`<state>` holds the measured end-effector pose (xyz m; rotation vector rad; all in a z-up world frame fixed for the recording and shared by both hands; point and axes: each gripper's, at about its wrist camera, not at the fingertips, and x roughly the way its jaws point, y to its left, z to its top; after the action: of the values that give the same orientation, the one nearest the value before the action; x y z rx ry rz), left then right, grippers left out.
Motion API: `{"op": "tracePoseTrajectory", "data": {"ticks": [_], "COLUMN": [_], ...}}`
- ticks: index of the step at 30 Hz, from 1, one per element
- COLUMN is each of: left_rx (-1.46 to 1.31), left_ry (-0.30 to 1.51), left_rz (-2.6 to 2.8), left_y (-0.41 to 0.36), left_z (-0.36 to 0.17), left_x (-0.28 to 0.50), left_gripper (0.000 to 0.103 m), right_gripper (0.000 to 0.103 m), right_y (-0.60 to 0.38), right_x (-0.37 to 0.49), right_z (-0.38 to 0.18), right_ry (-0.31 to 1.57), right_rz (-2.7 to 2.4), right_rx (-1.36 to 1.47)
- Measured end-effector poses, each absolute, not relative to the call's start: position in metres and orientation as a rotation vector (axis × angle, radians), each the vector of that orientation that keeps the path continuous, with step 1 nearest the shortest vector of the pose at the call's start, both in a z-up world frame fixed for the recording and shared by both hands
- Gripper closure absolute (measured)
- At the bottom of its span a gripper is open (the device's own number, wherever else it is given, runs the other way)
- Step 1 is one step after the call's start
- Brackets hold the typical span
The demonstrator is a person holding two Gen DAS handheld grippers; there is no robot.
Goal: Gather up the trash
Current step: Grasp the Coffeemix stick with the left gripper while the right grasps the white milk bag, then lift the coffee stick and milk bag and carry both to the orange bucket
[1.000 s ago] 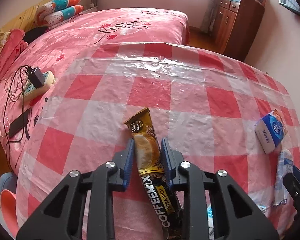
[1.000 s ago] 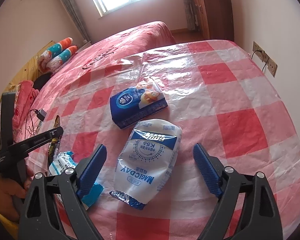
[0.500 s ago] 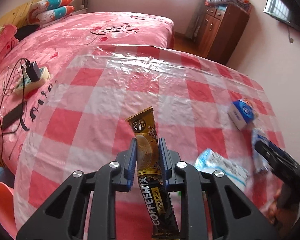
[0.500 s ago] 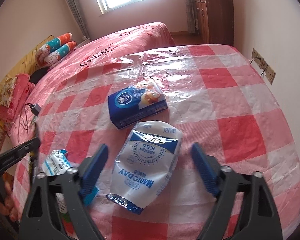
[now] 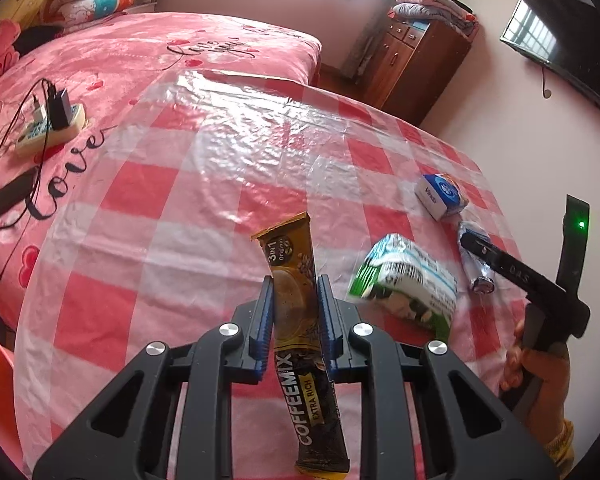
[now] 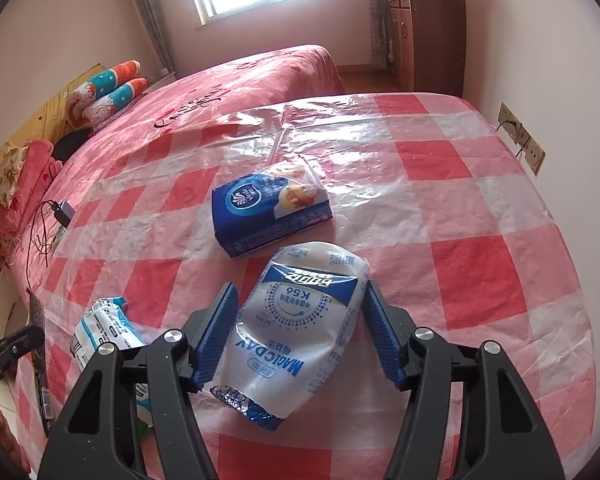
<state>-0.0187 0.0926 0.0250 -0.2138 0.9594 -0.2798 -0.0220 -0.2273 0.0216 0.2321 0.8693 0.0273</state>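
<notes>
Near the counter's (image 6: 500, 208) front edge, the right gripper (image 6: 298, 336) sits spread around the white pouch (image 6: 300, 328) — pads touching its sides. The left gripper (image 5: 296, 320) pinches the coffee sachet (image 5: 300, 320) above open checkered cloth — the blue tissue pack (image 6: 268, 208) lies just beyond.

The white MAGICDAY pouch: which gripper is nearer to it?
Right. The right gripper straddles the MAGICDAY pouch, one of its fingers on each side. The left gripper is off to its left, shut on the COFFEEMIX sachet.
</notes>
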Motion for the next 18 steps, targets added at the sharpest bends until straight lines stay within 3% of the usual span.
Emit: {"op": "tracePoseTrajectory", "data": {"ticks": [6, 11, 18], "left_rx": [-0.253, -0.283, -0.302], "left_ry": [0.964, 0.953, 0.949], "left_rz": [-0.314, -0.343, -0.360], "left_y": [0.106, 0.114, 0.123], "left_z": [0.018, 0.019, 0.021], "left_x": [-0.031, -0.040, -0.056], "left_gripper": [0.080, 0.080, 0.080], "right_gripper": [0.060, 0.060, 0.037], "right_y": [-0.228, -0.228, -0.212], "right_x": [-0.027, -0.028, -0.029], "right_z": [0.026, 0.026, 0.021], "right_ry": [0.837, 0.839, 0.887], "right_rz": [0.033, 0.048, 0.091], "right_rx": [0.243, 0.251, 0.201]}}
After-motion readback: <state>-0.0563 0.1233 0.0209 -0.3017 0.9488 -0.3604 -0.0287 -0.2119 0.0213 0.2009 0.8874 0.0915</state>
